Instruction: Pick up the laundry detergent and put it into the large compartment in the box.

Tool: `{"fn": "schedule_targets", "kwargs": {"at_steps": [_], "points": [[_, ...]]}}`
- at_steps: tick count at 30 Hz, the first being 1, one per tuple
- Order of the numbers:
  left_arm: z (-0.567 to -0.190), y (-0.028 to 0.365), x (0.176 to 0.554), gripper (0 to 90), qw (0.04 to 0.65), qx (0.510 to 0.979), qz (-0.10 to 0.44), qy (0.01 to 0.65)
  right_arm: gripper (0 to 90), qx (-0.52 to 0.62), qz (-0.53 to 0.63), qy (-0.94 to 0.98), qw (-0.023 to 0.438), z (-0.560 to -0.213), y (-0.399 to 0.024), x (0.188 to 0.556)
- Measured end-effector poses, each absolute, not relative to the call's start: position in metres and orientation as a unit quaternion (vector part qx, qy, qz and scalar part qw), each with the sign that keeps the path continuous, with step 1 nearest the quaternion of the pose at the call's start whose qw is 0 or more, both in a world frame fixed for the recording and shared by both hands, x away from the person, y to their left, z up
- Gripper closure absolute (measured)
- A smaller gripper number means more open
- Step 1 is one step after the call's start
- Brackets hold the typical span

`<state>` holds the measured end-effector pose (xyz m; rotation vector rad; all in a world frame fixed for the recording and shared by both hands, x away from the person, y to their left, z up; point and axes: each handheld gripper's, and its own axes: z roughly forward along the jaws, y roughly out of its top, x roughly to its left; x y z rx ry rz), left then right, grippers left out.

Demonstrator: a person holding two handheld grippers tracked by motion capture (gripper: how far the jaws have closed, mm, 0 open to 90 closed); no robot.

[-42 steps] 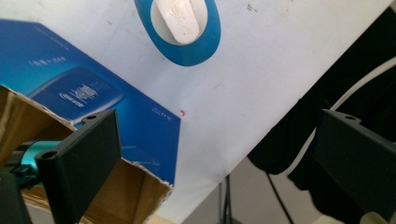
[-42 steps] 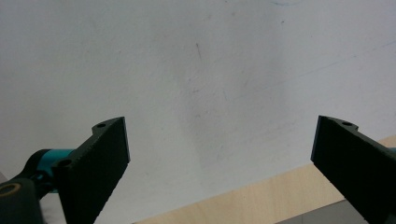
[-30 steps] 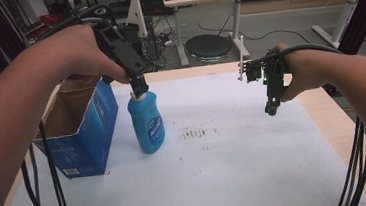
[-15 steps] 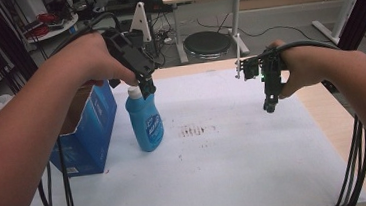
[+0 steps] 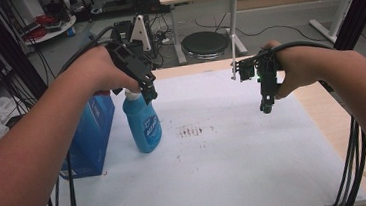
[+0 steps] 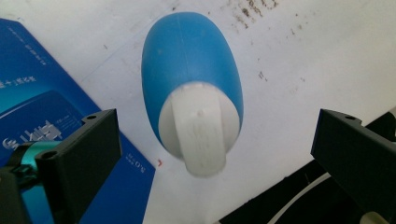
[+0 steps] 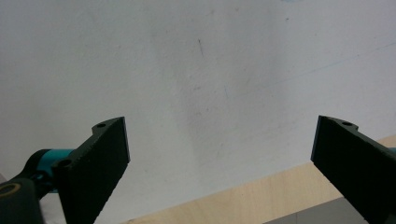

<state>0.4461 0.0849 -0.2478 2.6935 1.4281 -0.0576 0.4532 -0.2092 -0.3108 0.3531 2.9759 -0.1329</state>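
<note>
A blue spray bottle [image 5: 144, 126] with a white cap stands upright on the white table cover [image 5: 228, 179], beside a blue carton. My left gripper [image 5: 150, 92] hovers right over its top, pointing down. In the left gripper view the bottle [image 6: 191, 93] is seen from above and the left gripper [image 6: 217, 126] is open, its jaws wide apart on either side of the cap without touching it. My right gripper [image 5: 266, 106] hangs above the right part of the cover, pointing down. In the right gripper view the right gripper [image 7: 219, 126] is open over bare cover with nothing between the jaws.
A blue carton [image 5: 91, 136] stands just left of the bottle, and its printed side [image 6: 37, 107] is close to the left jaw. Brown stains [image 5: 193, 130] mark the cover's middle. The wooden table edge [image 5: 322, 106] runs along the right. Cables hang at both lower corners.
My left hand has shifted slightly right and down over the bottle's top. The bottle has stayed upright in place. The right gripper has barely moved.
</note>
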Motion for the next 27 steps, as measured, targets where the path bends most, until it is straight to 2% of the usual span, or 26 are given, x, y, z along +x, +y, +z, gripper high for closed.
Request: {"fn": "schedule_targets", "kwargs": {"at_steps": [27], "points": [[-0.288, 0.083, 0.46, 1.8, 0.036, 0.869, -0.008, 0.493, 3.4, 0.123, -0.037, 0.989, 0.069, -0.314, -0.218, 0.453]]}}
